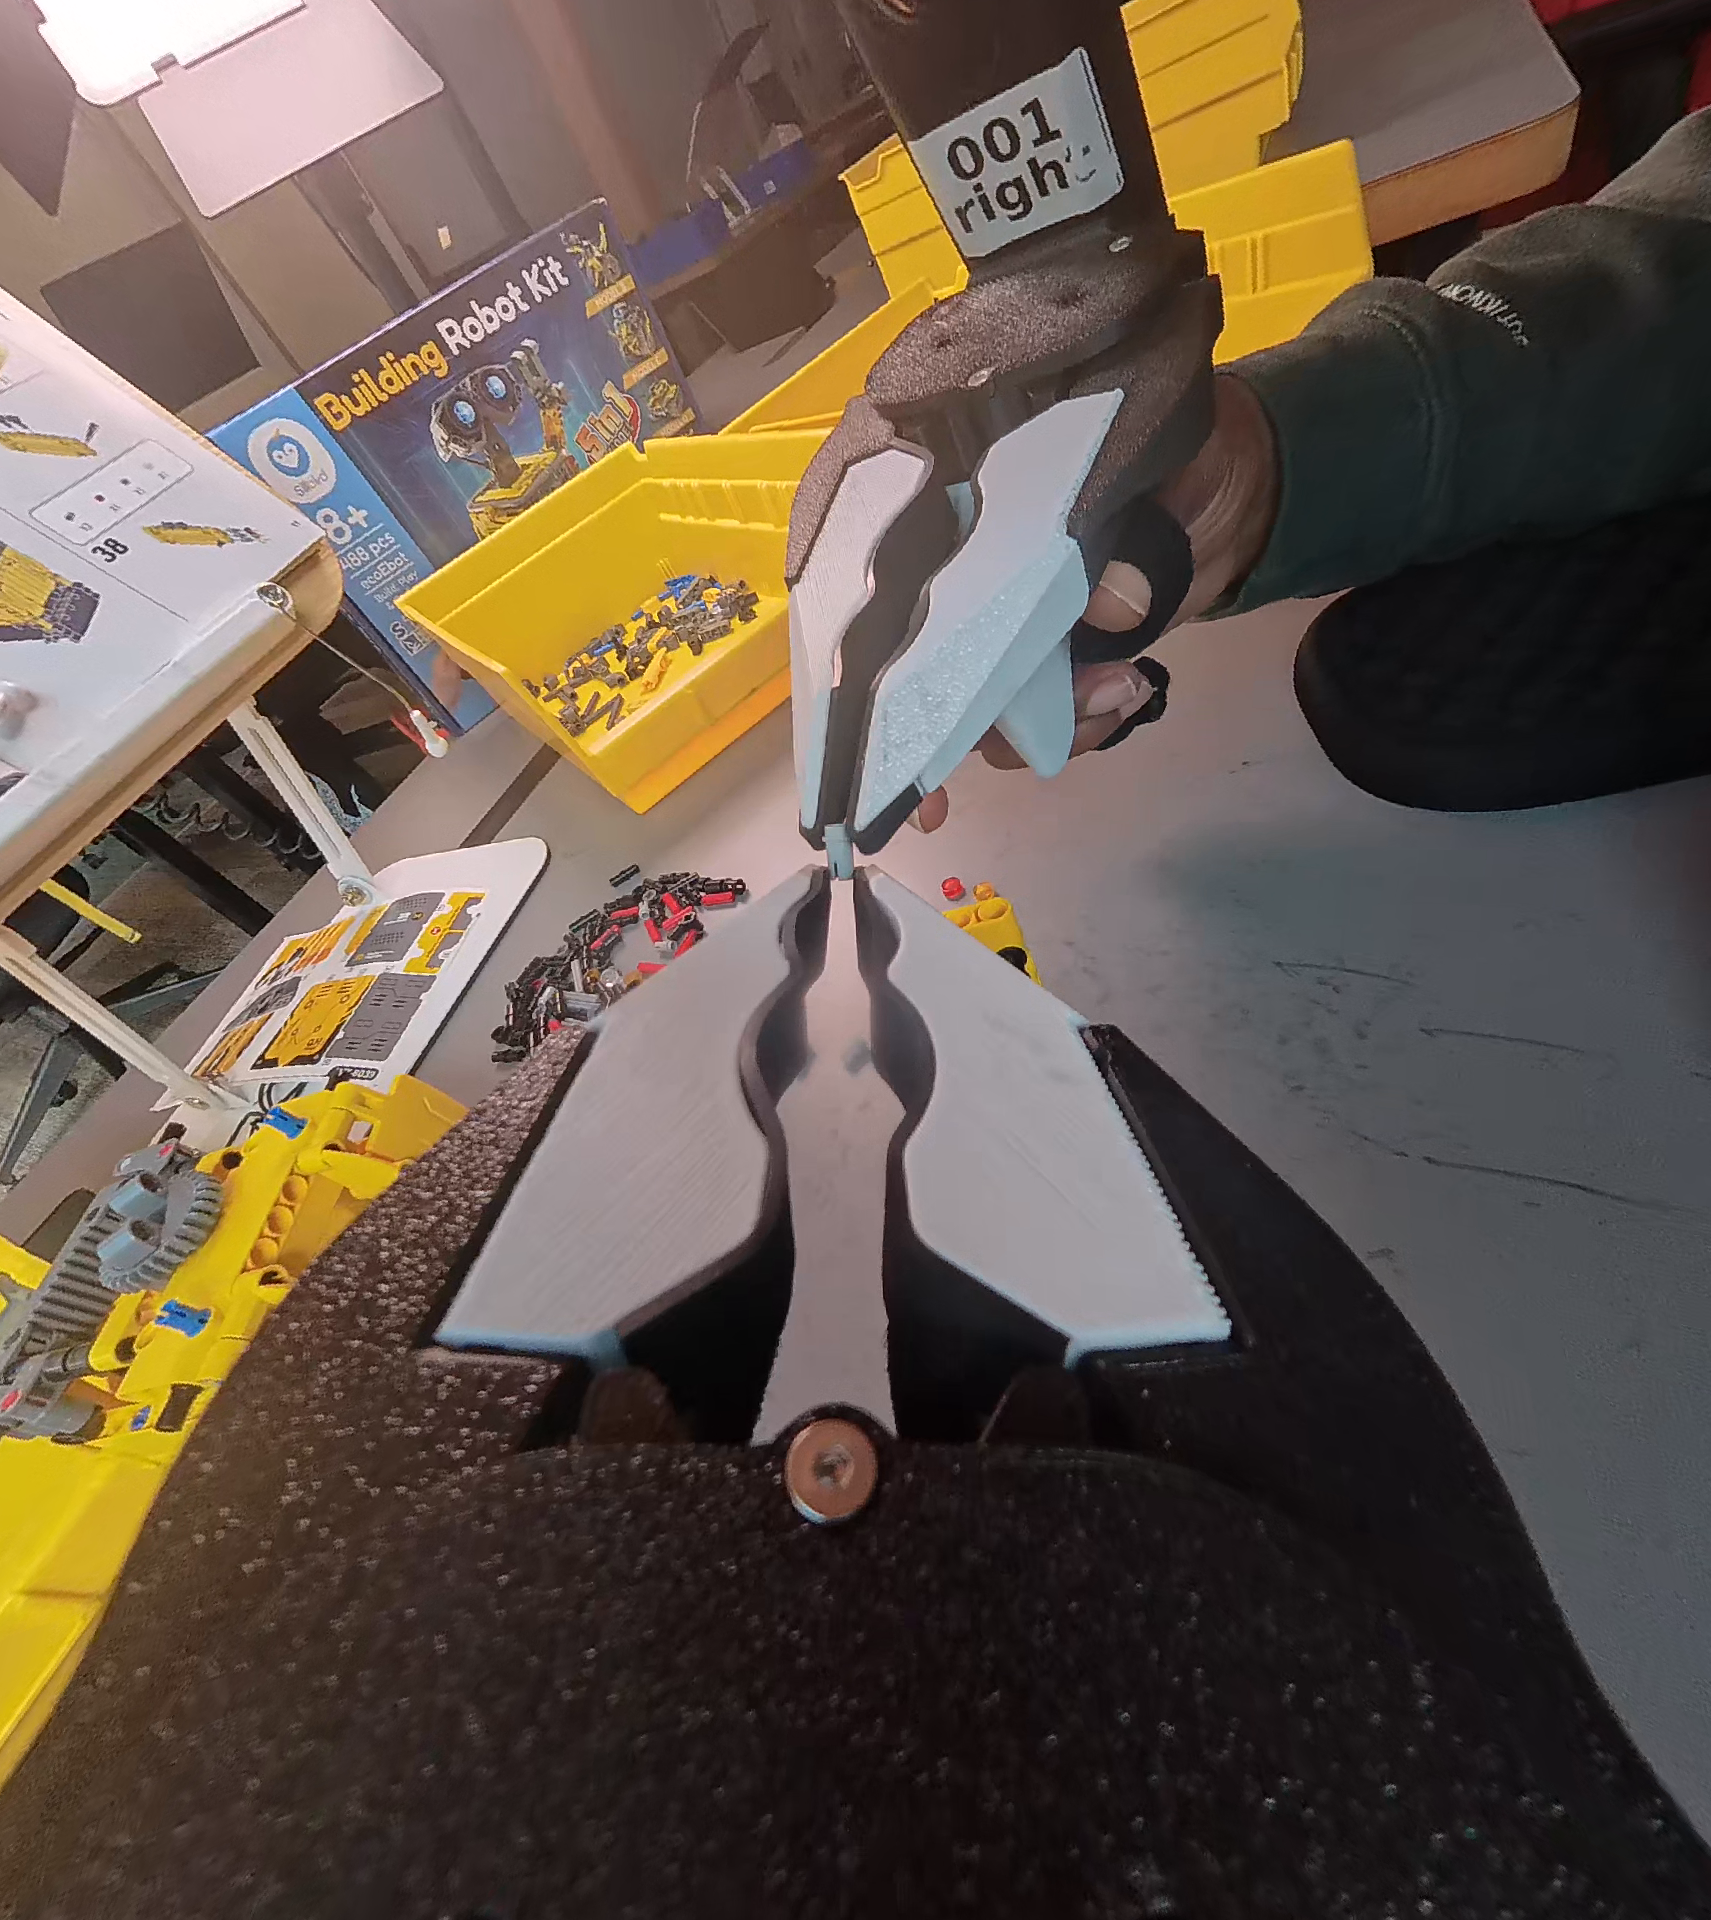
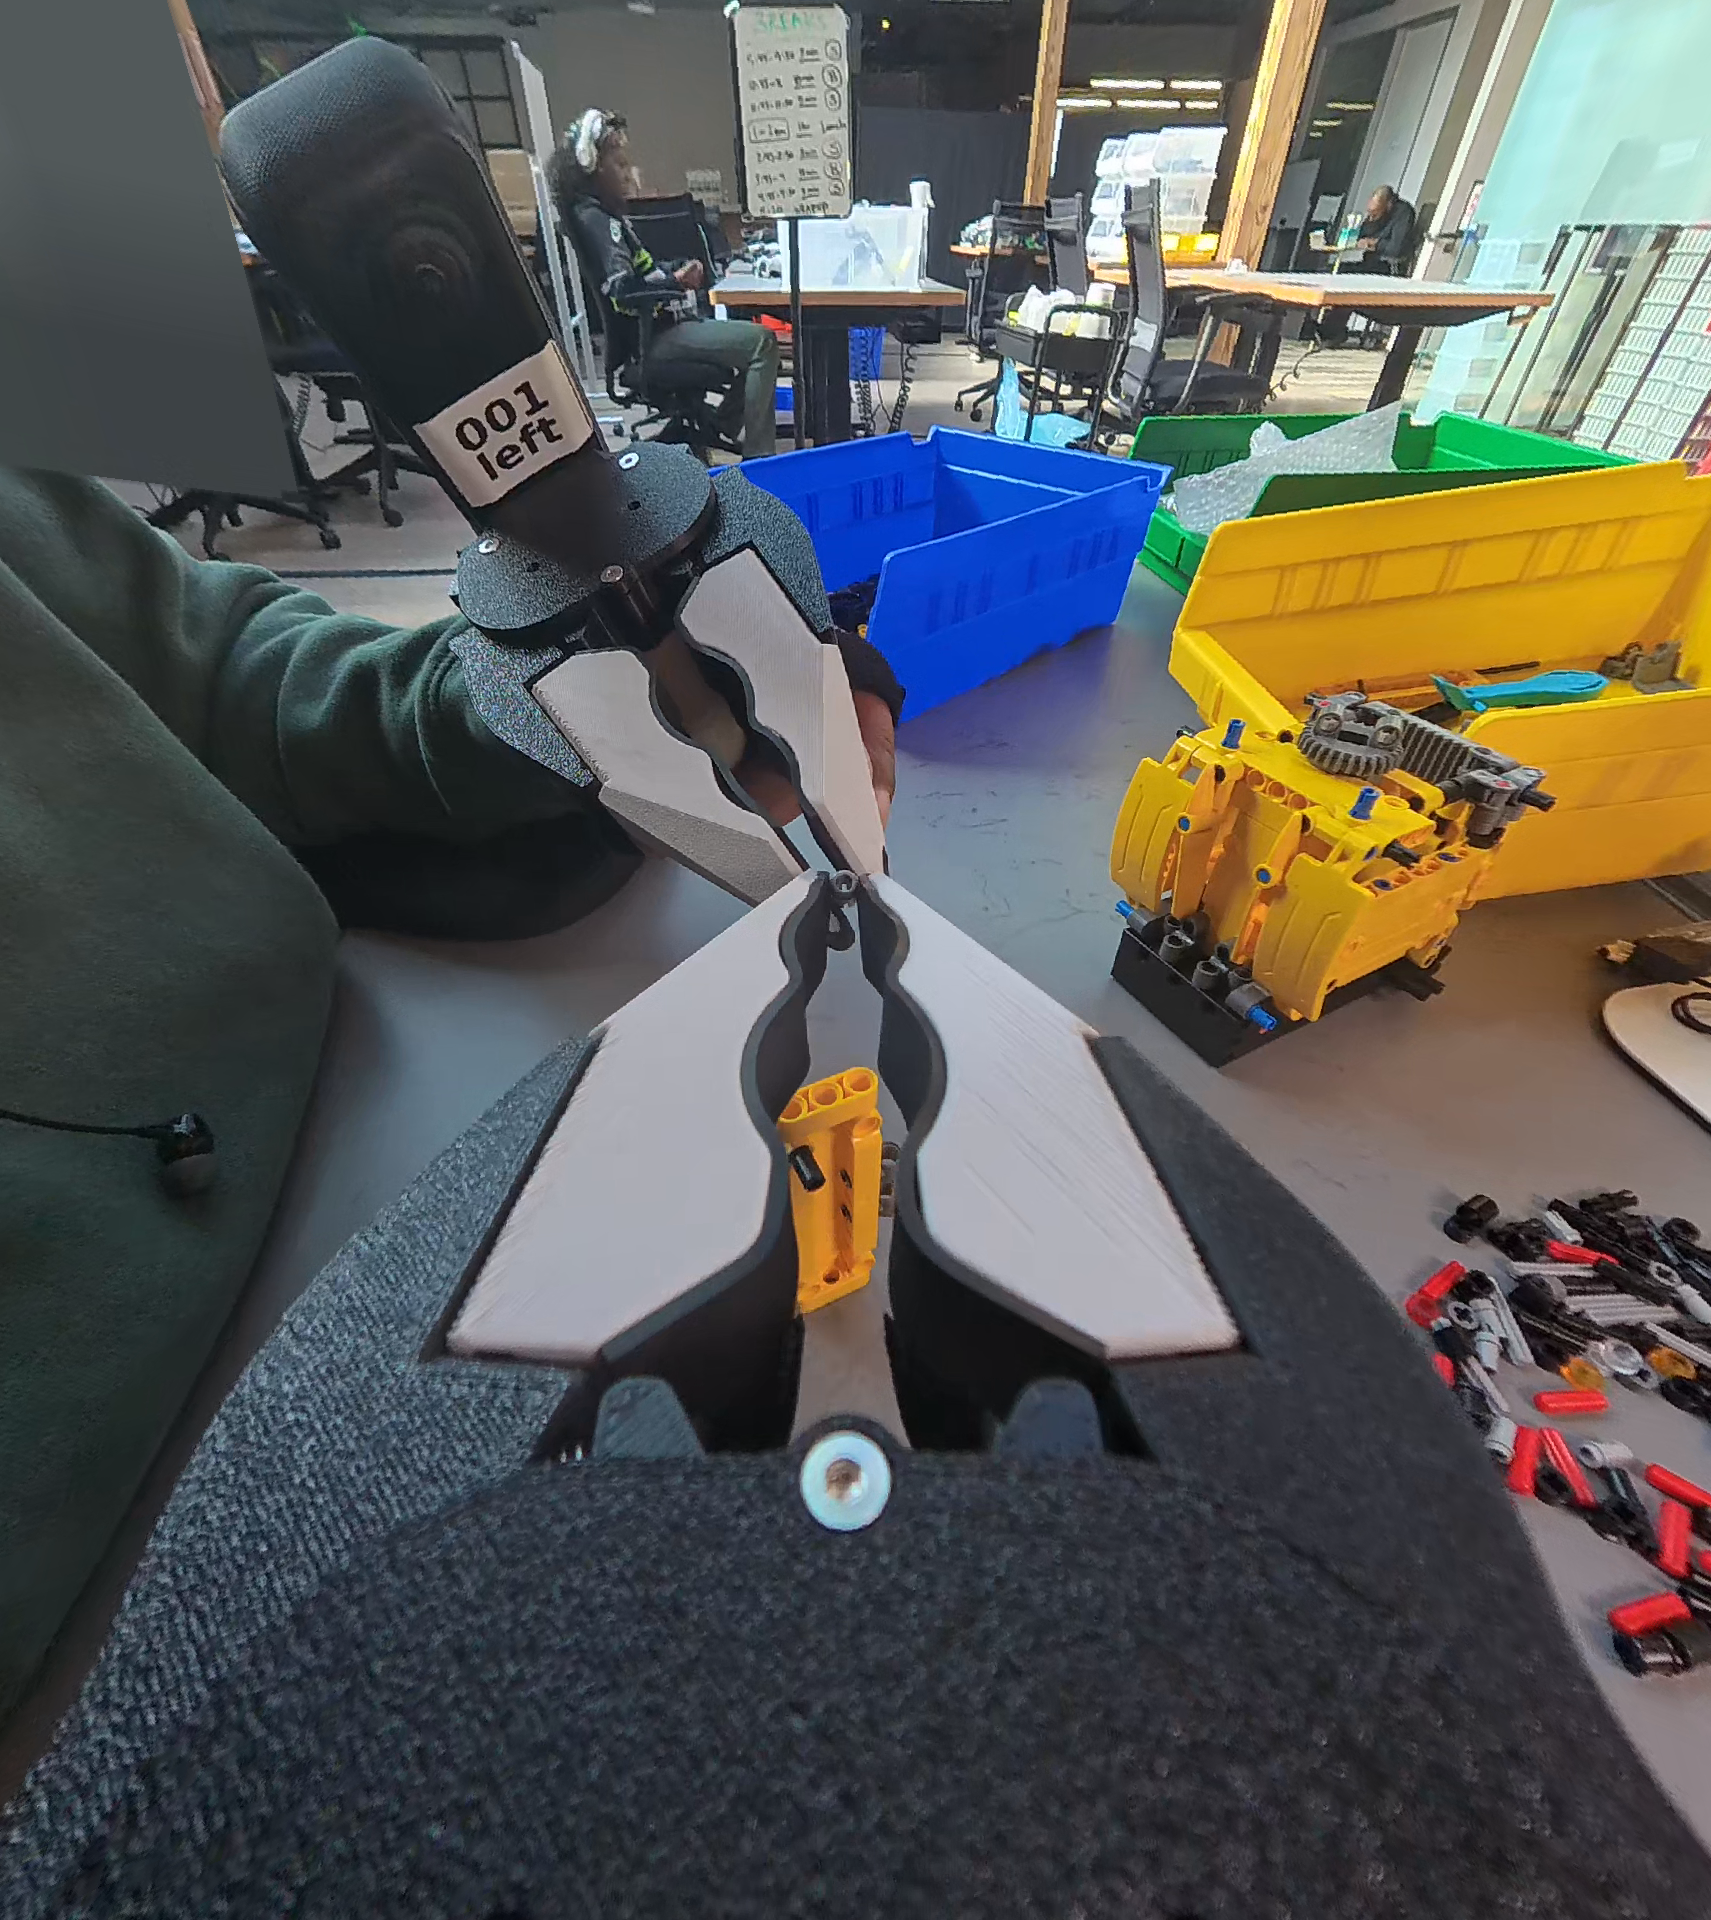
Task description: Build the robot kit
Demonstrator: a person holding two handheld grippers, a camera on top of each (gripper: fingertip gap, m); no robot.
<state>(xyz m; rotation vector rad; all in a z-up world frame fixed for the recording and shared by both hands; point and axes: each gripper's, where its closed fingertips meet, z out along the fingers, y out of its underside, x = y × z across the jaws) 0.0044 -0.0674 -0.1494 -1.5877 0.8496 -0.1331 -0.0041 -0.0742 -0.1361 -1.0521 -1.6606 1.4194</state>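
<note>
Left wrist view has the two grippers meeting tip to tip over the grey table. The right gripper comes down from above, its tips pinched on a small pale grey peg that pokes out toward the left gripper. The left one's tips are nearly together right at the peg's free end; can't tell if they've got it or are just touching. In the right wrist view the peg shows end-on, so its long axis runs straight from one gripper to the other. Just beyond the peg are a small yellow brick and a pile of black and red pins. The half-built yellow model sits well right of the peg, against a yellow bin.
</note>
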